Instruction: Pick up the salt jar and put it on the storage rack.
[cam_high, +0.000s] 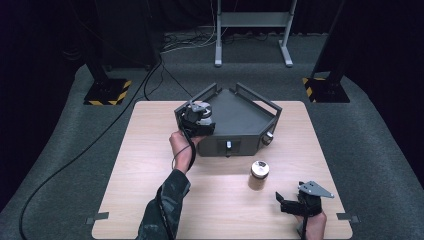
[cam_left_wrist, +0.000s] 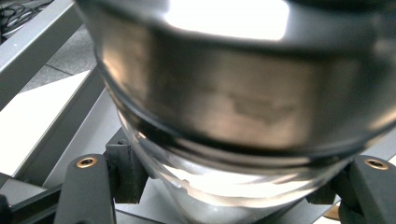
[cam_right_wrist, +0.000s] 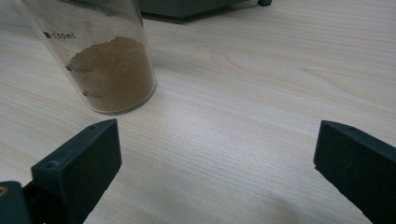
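Jaws of our left gripper (cam_high: 200, 118) were clamped on a clear jar with a metal lid (cam_left_wrist: 224, 107), held over the left corner of the grey tray (cam_high: 245, 117) at the far side of the wooden table (cam_high: 150, 165). Our right gripper (cam_right_wrist: 215, 163) rested low near the table's right front edge, its jaws spread wide with nothing between them. A second jar, holding brown powder (cam_right_wrist: 109, 70), stood upright on the table between the tray and the right gripper.
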